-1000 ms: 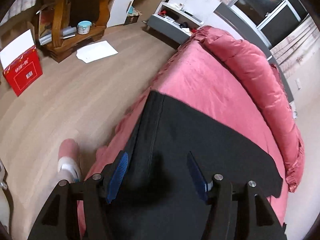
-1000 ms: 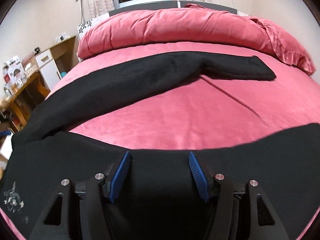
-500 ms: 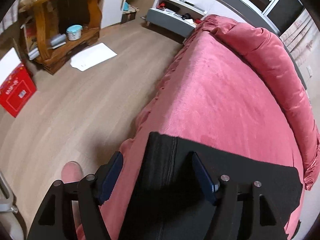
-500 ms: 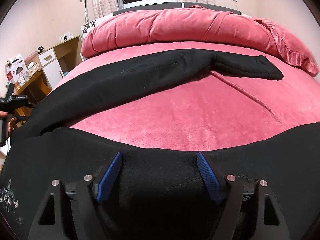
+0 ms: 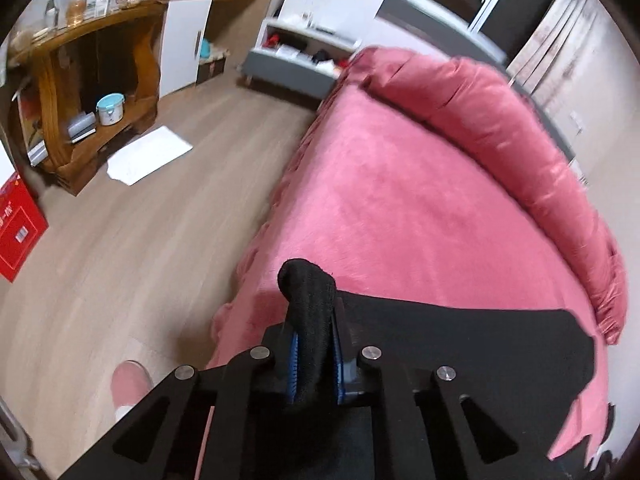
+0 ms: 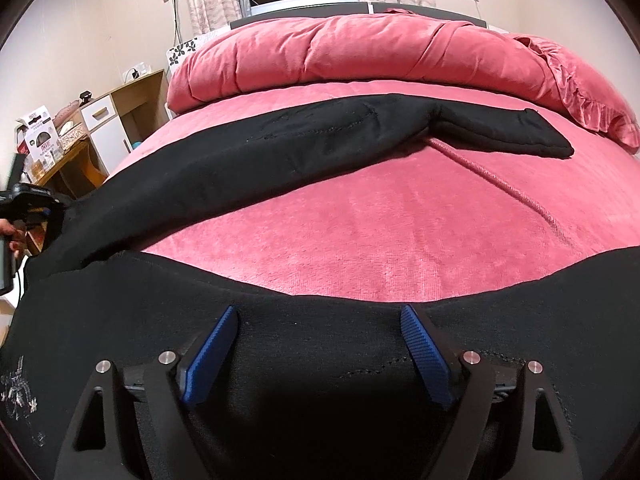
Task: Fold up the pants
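Observation:
Black pants [image 6: 304, 148] lie spread on a pink bed [image 6: 380, 216], one leg running to the far right, the other part under my right gripper. My left gripper [image 5: 314, 350] is shut on a bunched edge of the pants [image 5: 310, 304] at the bed's left corner; it also shows at the left edge of the right wrist view [image 6: 28, 204]. My right gripper [image 6: 318, 344] is open, its blue pads [image 6: 212, 344] hovering over the near black cloth [image 6: 320, 380] without pinching it.
A rolled pink duvet [image 6: 360, 52] lies along the head of the bed. A wooden shelf [image 5: 80, 80], a red box [image 5: 16, 232] and a white sheet [image 5: 148, 156] are on the wood floor at left. A foot in a pink slipper [image 5: 128, 384] stands by the bed.
My left gripper has closed on the pants' edge, bunching the cloth between its pads. My right gripper stays open and has barely shifted over the cloth.

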